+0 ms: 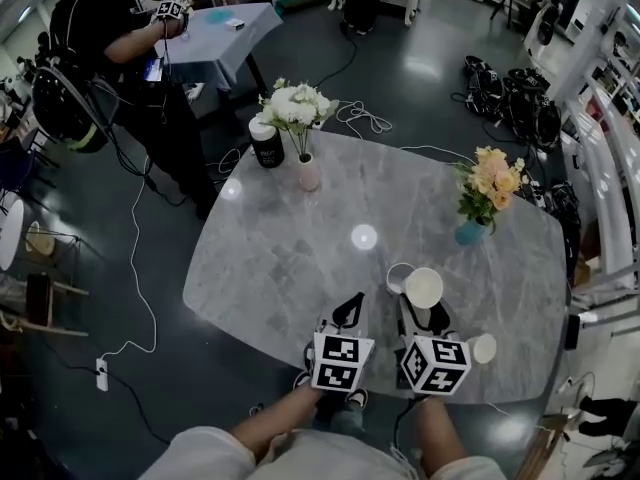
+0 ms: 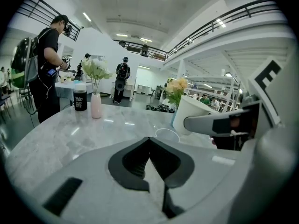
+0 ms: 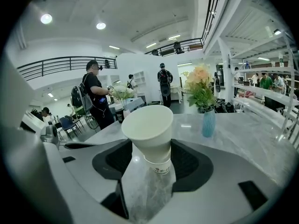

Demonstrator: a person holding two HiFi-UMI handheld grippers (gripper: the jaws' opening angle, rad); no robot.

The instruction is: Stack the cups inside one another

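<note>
Grey marble table (image 1: 280, 268) fills most of the head view. A person in black (image 1: 95, 28) stands well beyond its far left corner, by a smaller blue-topped table (image 1: 225, 33).

Left gripper (image 1: 350, 306) hangs over the near edge of the marble table. Its fingers are together with tips touching and nothing between them. Right gripper (image 1: 425, 313) is just beside it, on the right. Its fingers are clamped on the lower part of a white paper cup (image 3: 148, 125), which is held off the table with the mouth tilted up and away from the gripper.

Pink vase with white flowers (image 1: 308, 171) stands at the far edge, with a black canister (image 1: 266, 146) just left of it. Blue vase with orange flowers (image 1: 470, 231) stands toward the right side.

Second cup (image 1: 396, 276) stands upright on the table, partly behind the held cup on its left. Third cup (image 1: 484, 348) sits near the right front edge, just right of the right gripper.
</note>
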